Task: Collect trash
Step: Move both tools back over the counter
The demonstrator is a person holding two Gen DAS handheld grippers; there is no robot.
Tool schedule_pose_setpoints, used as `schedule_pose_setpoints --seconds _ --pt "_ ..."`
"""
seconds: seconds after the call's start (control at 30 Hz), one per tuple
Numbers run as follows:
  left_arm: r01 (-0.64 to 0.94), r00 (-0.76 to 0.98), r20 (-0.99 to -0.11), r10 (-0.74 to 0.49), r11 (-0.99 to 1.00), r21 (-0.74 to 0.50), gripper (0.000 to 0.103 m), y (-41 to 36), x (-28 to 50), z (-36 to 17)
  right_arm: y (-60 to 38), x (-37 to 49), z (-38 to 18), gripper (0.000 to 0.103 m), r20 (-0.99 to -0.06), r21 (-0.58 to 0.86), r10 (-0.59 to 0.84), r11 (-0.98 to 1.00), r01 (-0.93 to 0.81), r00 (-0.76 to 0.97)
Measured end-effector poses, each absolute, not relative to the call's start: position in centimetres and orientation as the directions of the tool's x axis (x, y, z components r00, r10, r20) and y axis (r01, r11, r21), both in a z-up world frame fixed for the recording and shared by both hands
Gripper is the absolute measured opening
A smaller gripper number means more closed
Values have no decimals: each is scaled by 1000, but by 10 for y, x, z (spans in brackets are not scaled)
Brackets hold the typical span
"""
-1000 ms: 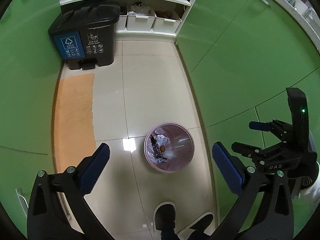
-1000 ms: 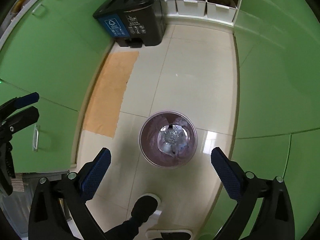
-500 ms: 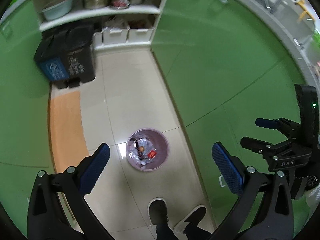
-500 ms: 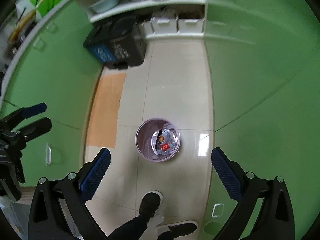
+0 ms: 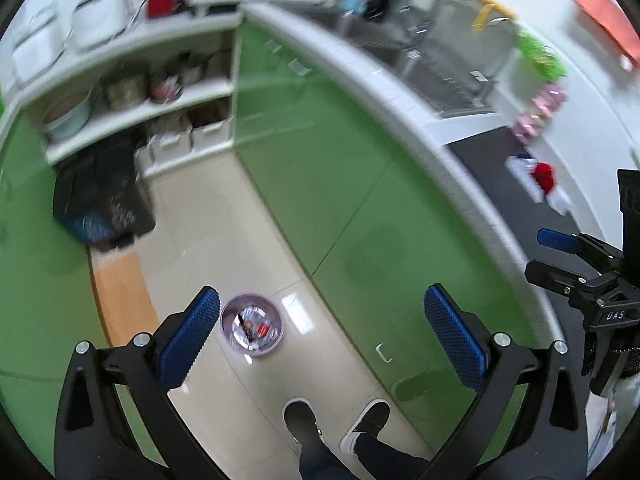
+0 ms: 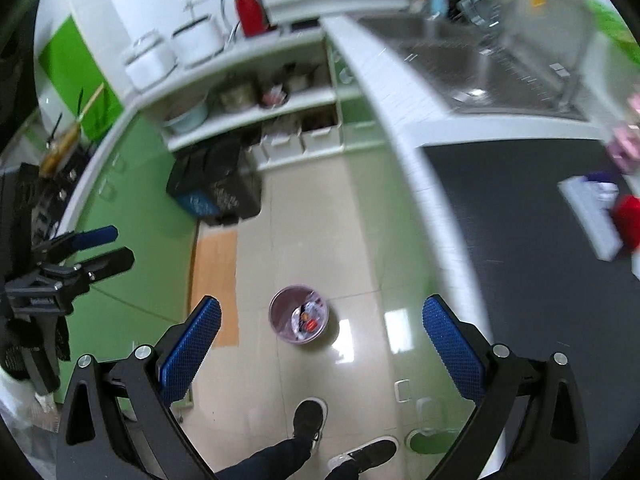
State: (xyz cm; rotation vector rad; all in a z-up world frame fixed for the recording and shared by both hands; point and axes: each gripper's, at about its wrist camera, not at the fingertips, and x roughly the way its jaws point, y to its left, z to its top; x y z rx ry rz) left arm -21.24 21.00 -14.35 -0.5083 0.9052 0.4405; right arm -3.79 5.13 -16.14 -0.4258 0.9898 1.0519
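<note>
A green kitchen with a shiny tile floor (image 6: pixel 304 216). The little pink bin (image 6: pixel 299 314) down there already holds some trash. Both the left claw (image 5: pixel 320 332) and right claw (image 6: pixel 320 336) are spread wide and empty. More trash (image 6: pixel 628 220) waits near the desk's (image 6: pixel 520 200) far right edge

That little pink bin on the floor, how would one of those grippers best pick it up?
Probably by the rim. The pink bin stands upright with its round mouth open to the ceiling, so come straight down from above and close one finger inside and one outside the rim's bare edge, clear of the wrappers inside. Both the left gripper and right gripper are open and empty.
</note>
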Motion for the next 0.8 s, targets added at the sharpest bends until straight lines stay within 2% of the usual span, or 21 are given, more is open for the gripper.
schedule_pose_setpoints --seconds 0.17,0.37,0.63,0.8 --pt "-456 589 -800 115 864 -212 100 178 -182 -96 -13 -23 -113 97 -803 124 540 564 -816 251" --pt "-309 628 -778 24 925 -221 100 137 -133 -70 -86 -2 -85 97 -760 119 527 689 -715 381" --pt "-134 626 -775 -80 969 -208 100 81 -56 -58 -155 34 -76 97 -751 119 458 802 -586 475" --pt "-77 620 -778 -104 978 -192 100 48 -12 -59 -189 62 -81 97 -760 112 421 835 -539 495"
